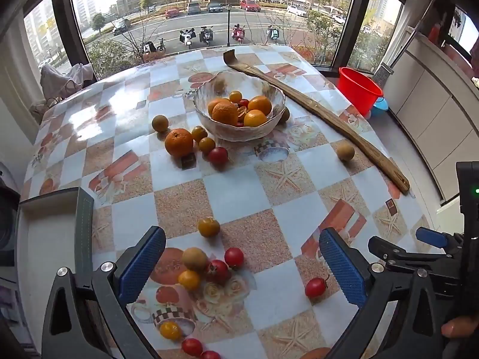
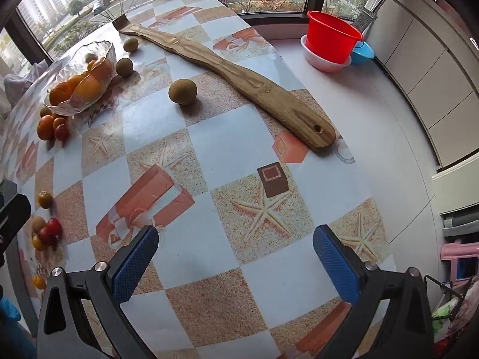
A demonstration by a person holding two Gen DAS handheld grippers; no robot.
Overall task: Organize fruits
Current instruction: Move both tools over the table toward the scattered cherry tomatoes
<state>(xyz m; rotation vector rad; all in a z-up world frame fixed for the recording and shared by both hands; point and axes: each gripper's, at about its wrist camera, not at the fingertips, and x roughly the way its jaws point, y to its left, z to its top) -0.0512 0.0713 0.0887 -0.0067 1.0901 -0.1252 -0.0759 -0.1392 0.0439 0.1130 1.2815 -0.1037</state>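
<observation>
— While the glass bowl [image 1: 239, 110] is seen holding oranges on the checkered tablecloth [image 1: 239, 191], how are the grippers held?
— Both the left gripper [image 1: 242, 266] and right gripper [image 2: 236, 260] are spread wide, gripping nothing.
— And the loose fruit?
— An orange [image 1: 179, 142] is set just beside the bowl; cherry tomatoes [image 1: 218, 269] are clustered well apart from it, between the left gripper's fingers.

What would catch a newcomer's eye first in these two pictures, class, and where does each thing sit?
The clear glass bowl heaped with oranges stands at the far middle of the checked tablecloth, small red and yellow tomatoes scattered loose around it. A long curved wooden paddle lies diagonally along the table's right side, past a lone round brown fruit. Beyond the table, a bright red plastic bucket sits by the window.
</observation>
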